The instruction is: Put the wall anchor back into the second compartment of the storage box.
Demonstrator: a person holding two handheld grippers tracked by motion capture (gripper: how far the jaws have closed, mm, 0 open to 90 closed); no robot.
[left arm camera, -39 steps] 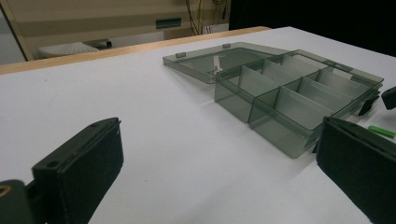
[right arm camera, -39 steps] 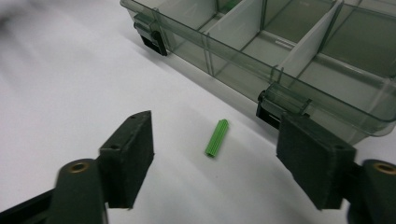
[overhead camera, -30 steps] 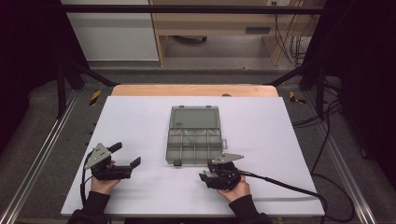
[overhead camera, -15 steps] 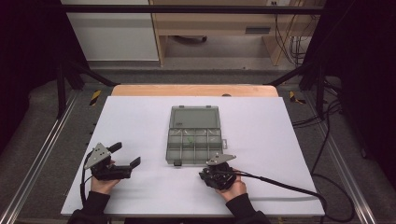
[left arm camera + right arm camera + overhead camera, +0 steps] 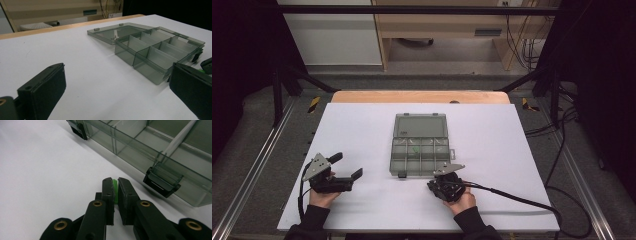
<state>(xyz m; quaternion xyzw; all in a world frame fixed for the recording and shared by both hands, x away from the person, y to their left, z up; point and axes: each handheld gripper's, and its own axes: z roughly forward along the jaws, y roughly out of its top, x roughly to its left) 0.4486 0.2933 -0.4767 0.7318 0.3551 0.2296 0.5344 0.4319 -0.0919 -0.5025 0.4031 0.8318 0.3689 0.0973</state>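
A smoky clear organizer box lies mid-table with its lid folded open behind it. One of its compartments holds a small green piece. My right gripper rests on the table just in front of the box's right front latch. In the right gripper view the right gripper is shut on a thin green piece. My left gripper lies at the front left, open and empty. In the left gripper view its wide-apart jaws frame the box.
A white sheet covers the table, with a wooden edge at the back. The right gripper's black cable trails off to the right. A second front latch sits at the box's left corner. Metal rails run along both sides.
The right gripper has shifted slightly left along the box's front edge. The left gripper has stayed still.
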